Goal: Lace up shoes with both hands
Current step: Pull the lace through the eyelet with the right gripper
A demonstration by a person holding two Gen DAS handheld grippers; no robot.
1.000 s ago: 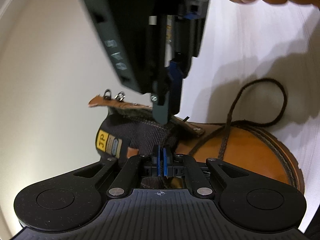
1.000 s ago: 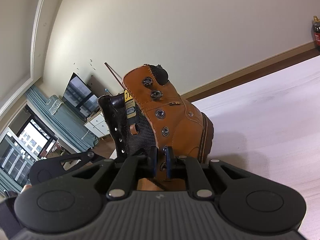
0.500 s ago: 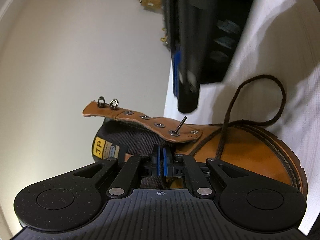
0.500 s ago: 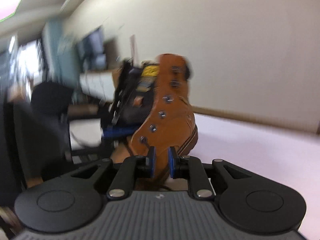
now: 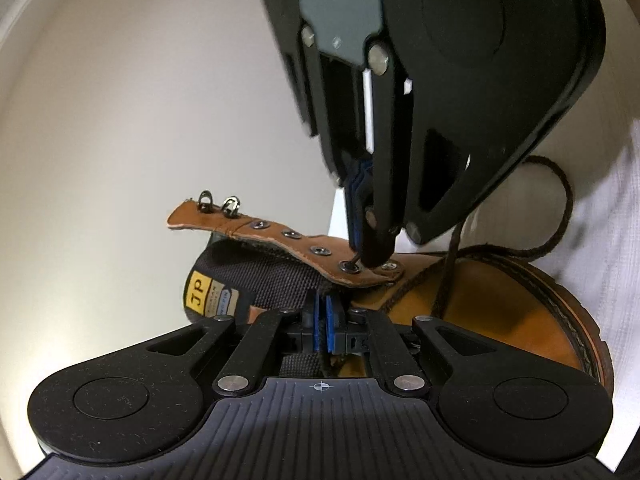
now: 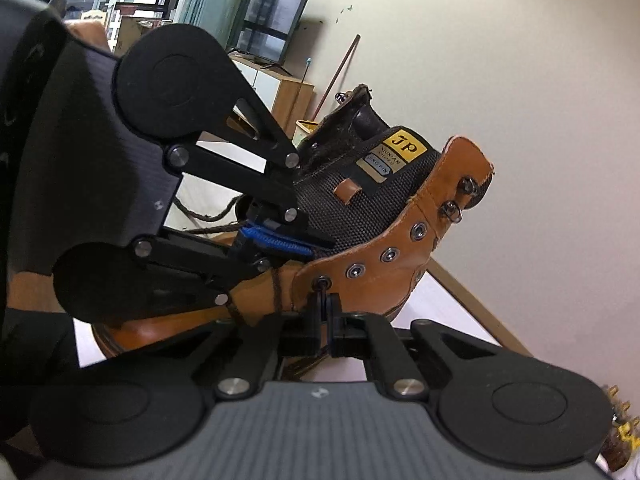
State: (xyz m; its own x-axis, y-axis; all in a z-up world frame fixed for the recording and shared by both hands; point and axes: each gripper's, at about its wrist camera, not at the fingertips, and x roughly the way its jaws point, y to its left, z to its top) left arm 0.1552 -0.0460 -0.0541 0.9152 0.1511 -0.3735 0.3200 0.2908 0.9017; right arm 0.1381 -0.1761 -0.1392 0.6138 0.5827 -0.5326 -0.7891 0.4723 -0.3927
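Left wrist view shows my right claw (image 5: pixel 366 258) pressed together on the lace (image 5: pixel 448 276) tip at an eyelet (image 5: pixel 348 267) of the boot (image 5: pixel 500 304) lying on the worktop (image 5: pixel 600 208), while my left claw (image 5: pixel 325 316) pinches the lace beside the tongue (image 5: pixel 276 280).

Boot (image 5: pixel 500 304) orange-brown leather, dark brown sole edge. Tongue (image 6: pixel 360 196) black woven mesh. Label (image 6: pixel 404 146) yellow with black letters, grey and blue patches below it. Eyelets (image 6: pixel 388 255) shiny silver. Lace (image 5: pixel 560 216) dark brown, braided. Left gripper (image 5: pixel 325 322) black, blue pads. Right gripper (image 6: pixel 325 312) black too, ribbed grey top. Table (image 5: pixel 608 200) white. Wall (image 6: pixel 540 80) cream.
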